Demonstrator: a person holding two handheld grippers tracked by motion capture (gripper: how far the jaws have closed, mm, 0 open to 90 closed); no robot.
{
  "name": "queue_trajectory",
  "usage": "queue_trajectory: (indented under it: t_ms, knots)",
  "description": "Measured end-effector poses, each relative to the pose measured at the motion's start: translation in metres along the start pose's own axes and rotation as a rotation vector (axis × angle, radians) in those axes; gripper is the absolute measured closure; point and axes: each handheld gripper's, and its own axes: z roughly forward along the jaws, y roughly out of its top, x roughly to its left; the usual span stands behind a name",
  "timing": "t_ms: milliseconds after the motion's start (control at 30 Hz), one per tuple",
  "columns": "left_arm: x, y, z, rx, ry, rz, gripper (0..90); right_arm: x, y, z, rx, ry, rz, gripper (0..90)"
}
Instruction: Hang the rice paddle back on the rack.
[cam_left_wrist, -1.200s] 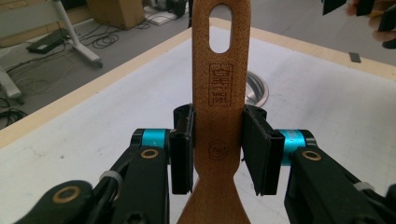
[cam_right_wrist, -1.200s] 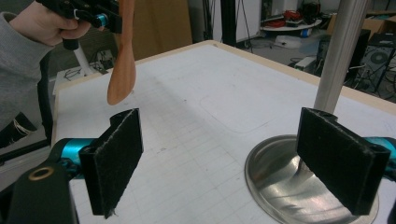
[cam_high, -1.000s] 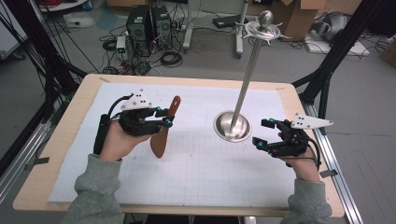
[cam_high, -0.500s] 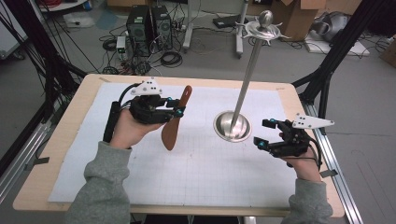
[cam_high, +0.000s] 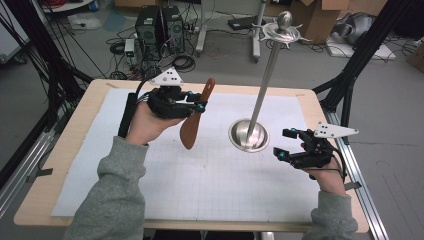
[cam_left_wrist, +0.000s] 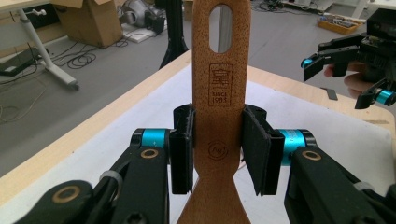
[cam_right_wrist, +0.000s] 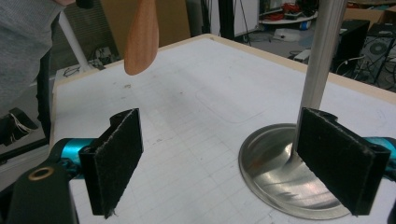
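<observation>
The left gripper (cam_high: 196, 104) clamps the wooden spatula (cam_high: 196, 116) by its handle, blade hanging clear above the table (cam_high: 75, 135). The right gripper (cam_high: 286, 145), jaws wide and empty, rests just beside the metal stand (cam_high: 249, 135), open mat between the 2 grippers.

The wooden table (cam_high: 95, 102) carries a white grid sheet (cam_high: 200, 175); a metal stand (cam_high: 248, 135) stands on it, just beside the right gripper (cam_high: 284, 145).

We see a grey floor (cam_high: 215, 60) strewn with cables (cam_high: 182, 62), two computer towers (cam_high: 159, 25) and cardboard boxes (cam_high: 320, 17) behind the wooden surface (cam_high: 65, 150)
</observation>
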Motion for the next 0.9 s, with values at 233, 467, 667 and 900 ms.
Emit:
queue_trajectory:
  t_ms: [233, 467, 667, 900]
  knots:
    - [-0.001, 0.012, 0.005, -0.009, -0.009, 0.011, 65.2, -0.002, -0.001, 0.001, 0.001, 0.001, 0.004, 13.8]
    - [-0.002, 0.026, 0.007, -0.010, -0.025, 0.016, 65.2, -0.003, -0.002, 0.000, 0.000, -0.002, 0.010, 13.8]
    - [-0.009, 0.038, 0.008, -0.007, -0.026, 0.046, 65.2, -0.004, -0.003, 0.000, 0.003, -0.003, 0.013, 13.8]
    - [-0.010, 0.049, 0.011, -0.018, -0.025, 0.045, 65.2, -0.004, -0.003, -0.003, -0.009, -0.008, 0.015, 13.8]
